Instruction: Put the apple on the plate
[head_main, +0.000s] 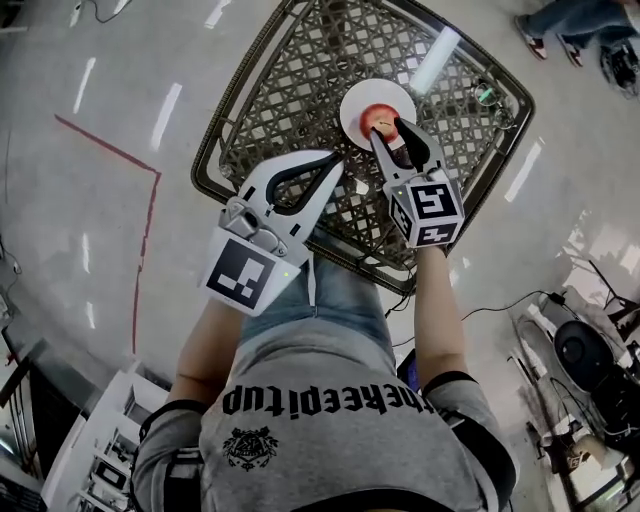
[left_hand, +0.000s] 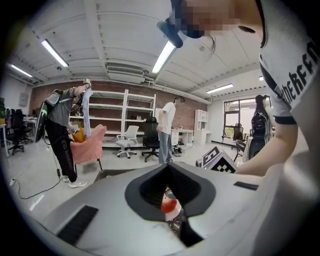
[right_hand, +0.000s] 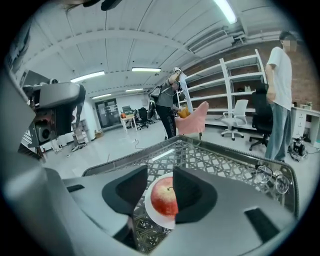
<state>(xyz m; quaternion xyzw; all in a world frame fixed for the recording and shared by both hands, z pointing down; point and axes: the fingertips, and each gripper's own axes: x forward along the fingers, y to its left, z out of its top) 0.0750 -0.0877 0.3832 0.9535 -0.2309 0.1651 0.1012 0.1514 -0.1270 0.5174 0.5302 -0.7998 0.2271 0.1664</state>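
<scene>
From the head view, the apple (head_main: 380, 120) sits on the plate (head_main: 353, 104), a small round white disc on the table (head_main: 300, 70), whose top is an open lattice inside a rounded rim. The right gripper (head_main: 388, 130) is much the nearer of the two. Its tips lie over the plate's near edge, so the apple is straight ahead of them and lower. The left gripper (head_main: 335, 160) stands to the side, clear of the plate. In the left gripper view, the left gripper (left_hand: 167, 165) has its tips together and holds nothing, and the apple (left_hand: 169, 205) shows only through the loop of its dark pads, well beyond them. In the right gripper view, the right gripper (right_hand: 160, 171) has its jaws part-way apart and presses on nothing. The apple (right_hand: 164, 197) shows in the gap, resting stem-up on the plate (right_hand: 154, 216) beyond the pads, and the right pad hides one side of it. It is round, with no long axis, and its skin is glossy red, flecked with yellow. The table (right_hand: 220, 160) looks hard and smooth. The placing looks done, so a straight pull back should clear the fruit.
</scene>
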